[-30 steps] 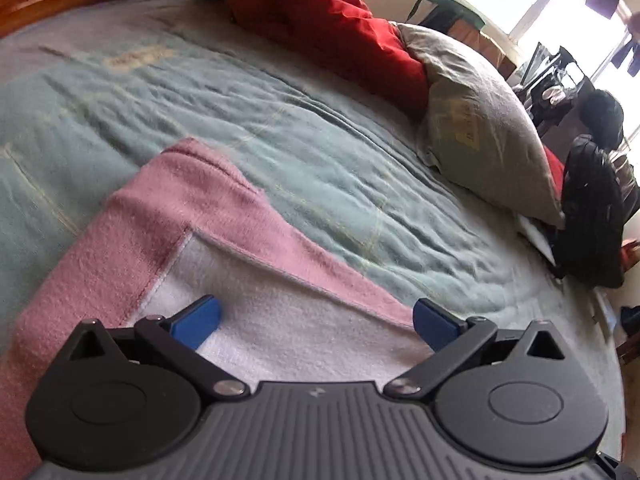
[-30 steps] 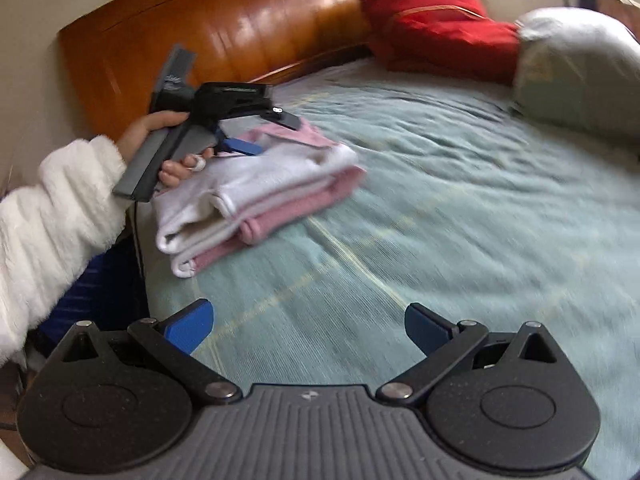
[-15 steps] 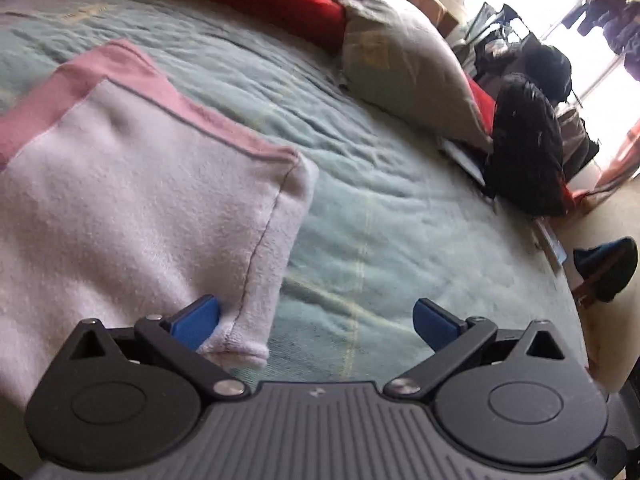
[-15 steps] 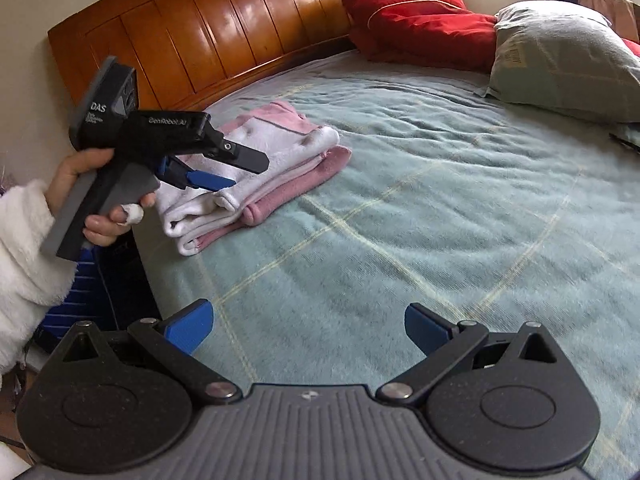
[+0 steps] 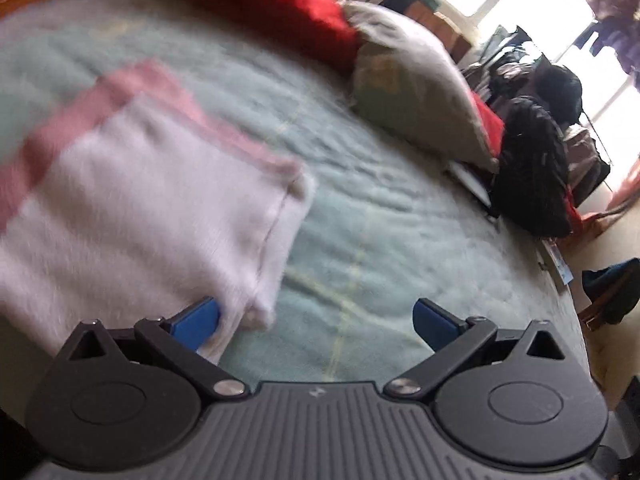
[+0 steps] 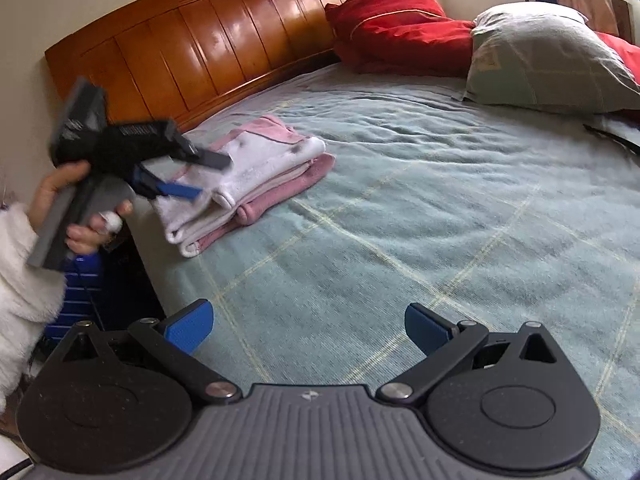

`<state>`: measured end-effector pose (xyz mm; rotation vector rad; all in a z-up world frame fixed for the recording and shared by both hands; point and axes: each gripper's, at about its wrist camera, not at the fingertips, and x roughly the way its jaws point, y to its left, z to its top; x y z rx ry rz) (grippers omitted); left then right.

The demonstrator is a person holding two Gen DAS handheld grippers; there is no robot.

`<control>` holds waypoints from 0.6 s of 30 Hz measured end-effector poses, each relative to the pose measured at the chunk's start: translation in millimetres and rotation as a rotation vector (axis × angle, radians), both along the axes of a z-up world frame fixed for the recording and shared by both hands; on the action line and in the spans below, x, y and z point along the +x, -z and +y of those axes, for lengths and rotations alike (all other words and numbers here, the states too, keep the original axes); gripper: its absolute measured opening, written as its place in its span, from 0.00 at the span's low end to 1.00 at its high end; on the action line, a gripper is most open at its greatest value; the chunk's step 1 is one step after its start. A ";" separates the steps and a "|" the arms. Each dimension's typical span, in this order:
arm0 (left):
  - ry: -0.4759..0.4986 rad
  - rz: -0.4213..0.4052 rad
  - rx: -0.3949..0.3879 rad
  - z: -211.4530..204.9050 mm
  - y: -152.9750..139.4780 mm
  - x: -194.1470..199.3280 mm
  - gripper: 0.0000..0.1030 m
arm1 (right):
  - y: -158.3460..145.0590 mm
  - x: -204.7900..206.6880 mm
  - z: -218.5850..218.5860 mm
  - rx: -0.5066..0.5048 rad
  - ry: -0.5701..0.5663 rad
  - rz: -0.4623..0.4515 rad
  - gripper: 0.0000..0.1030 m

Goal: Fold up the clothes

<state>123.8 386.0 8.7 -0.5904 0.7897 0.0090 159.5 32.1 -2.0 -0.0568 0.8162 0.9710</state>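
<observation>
Where bedspread (image 6: 440,216) lies, one folded garment (image 6: 256,172)

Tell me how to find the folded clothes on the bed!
Start at the wooden headboard and drop to the green blanket below. The folded clothes sit near its edge: a white-and-pink stack, unlike the red bedding and grey pillow.

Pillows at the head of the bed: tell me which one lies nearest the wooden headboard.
The red pillow. It lies right against the wooden headboard, while the grey pillow lies on its far side, further along the bed.
</observation>
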 end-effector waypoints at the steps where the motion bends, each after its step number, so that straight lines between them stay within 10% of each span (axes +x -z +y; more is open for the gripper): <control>1: 0.022 -0.023 -0.023 1.6 -6.3 5.4 0.99 | 1.4 0.8 -0.2 0.001 0.003 0.006 1.00; 12: 0.015 0.034 -0.034 4.5 35.1 126.3 0.99 | 11.2 10.0 -7.5 -0.019 0.043 0.017 1.00; 18: 0.037 0.006 0.040 -13.7 20.5 108.4 0.99 | 8.7 8.8 -14.2 -0.019 0.041 0.002 1.00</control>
